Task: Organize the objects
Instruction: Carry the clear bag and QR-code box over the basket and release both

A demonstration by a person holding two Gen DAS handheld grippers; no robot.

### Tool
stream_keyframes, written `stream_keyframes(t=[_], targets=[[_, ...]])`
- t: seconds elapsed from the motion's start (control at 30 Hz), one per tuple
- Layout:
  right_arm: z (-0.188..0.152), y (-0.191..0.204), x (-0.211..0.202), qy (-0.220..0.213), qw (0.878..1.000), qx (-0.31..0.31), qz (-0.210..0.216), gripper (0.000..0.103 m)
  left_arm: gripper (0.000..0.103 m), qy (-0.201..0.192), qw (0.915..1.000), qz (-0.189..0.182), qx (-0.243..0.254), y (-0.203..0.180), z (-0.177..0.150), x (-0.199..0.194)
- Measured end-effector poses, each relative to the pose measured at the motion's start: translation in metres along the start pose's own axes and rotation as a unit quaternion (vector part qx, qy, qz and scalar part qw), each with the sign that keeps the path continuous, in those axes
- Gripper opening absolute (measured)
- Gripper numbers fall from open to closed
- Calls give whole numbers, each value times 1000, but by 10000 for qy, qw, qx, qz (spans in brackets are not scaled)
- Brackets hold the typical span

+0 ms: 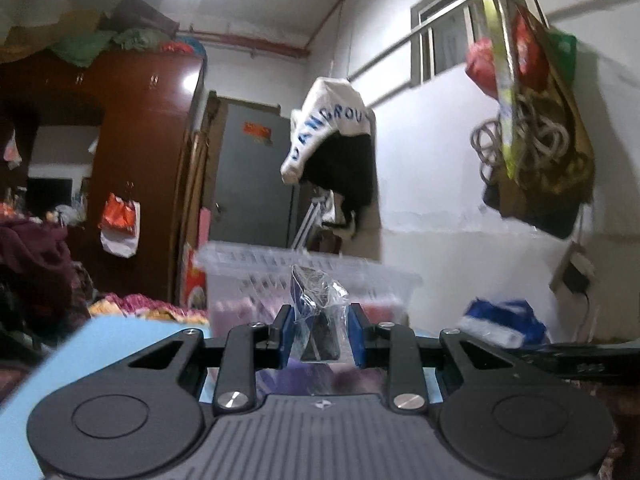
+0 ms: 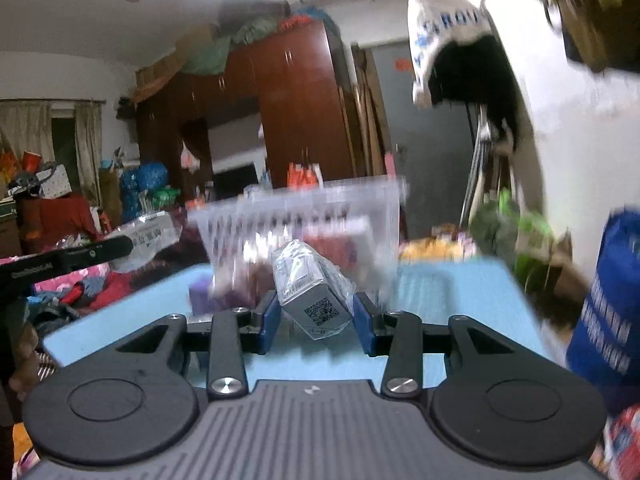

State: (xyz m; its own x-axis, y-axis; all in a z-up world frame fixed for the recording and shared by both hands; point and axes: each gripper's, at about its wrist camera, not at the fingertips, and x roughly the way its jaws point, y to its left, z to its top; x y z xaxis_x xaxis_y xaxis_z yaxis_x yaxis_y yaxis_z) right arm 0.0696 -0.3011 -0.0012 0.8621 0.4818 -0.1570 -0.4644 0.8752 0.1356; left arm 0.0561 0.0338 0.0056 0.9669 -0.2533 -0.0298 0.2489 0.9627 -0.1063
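Nearest: right gripper [image 2: 314, 322] clamped on a wrapped box [image 2: 316, 298], tilted; left gripper [image 1: 322, 334] pinching a crinkly dark packet [image 1: 320, 312]. Both held above the blue surface [image 2: 460, 292], short of the clear basket [image 1: 308, 276]. Best carried over the rim before release, one at a time.

Two grippers, left [image 1: 322, 330] and right [image 2: 316, 316], each pinching one plastic-wrapped packet, dark one [image 1: 318, 312] and QR-coded box [image 2: 314, 296], one clear slotted basket [image 1: 256, 264], one blue table [image 2: 460, 292], one brown wardrobe [image 1: 132, 152], one grey door [image 1: 252, 184].
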Motion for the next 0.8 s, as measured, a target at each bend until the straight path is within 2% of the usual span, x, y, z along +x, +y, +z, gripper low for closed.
stream_keyframes(t=[0.1, 0.2, 0.33, 0.43, 0.5, 0.53, 0.57, 0.6, 0.63, 0.67, 0.73, 0.8], targets=[[38, 4, 8, -325, 9993, -173, 10, 43, 32, -94, 9999, 69, 62, 9, 31, 18], [74, 8, 40, -436, 9988, -224, -41, 43, 32, 11, 9998, 154, 103, 15, 62, 55], [98, 11, 108, -38, 9990, -326, -314, 43, 33, 446, 9981, 400, 155, 19, 84, 116], [100, 12, 146, 355, 9979, -356, -402, 43, 33, 826, 9951, 518, 187, 20, 84, 151], [98, 15, 156, 468, 9970, -455, -412, 44, 36, 937, 9935, 604, 240, 20, 82, 164], [96, 15, 156, 450, 9971, -476, -398, 50, 39, 960, 9930, 631, 278, 20, 80, 167], [95, 16, 154, 437, 9971, -475, -396, 67, 53, 990, 9926, 634, 312, 21, 80, 167], [94, 17, 147, 375, 9976, -446, -378, 76, 67, 961, 9927, 658, 327, 21, 80, 164], [91, 16, 135, 219, 9984, -427, -313, 92, 72, 863, 9933, 679, 347, 21, 78, 157], [87, 15, 118, 17, 9989, -429, -201, 102, 74, 727, 9942, 698, 381, 19, 77, 145], [75, 13, 89, -152, 9989, -443, 32, 103, 77, 550, 9955, 671, 386, 17, 74, 119], [56, 5, 73, 15, 9993, -312, 217, 103, 84, 506, 9970, 536, 218, 15, 63, 90]])
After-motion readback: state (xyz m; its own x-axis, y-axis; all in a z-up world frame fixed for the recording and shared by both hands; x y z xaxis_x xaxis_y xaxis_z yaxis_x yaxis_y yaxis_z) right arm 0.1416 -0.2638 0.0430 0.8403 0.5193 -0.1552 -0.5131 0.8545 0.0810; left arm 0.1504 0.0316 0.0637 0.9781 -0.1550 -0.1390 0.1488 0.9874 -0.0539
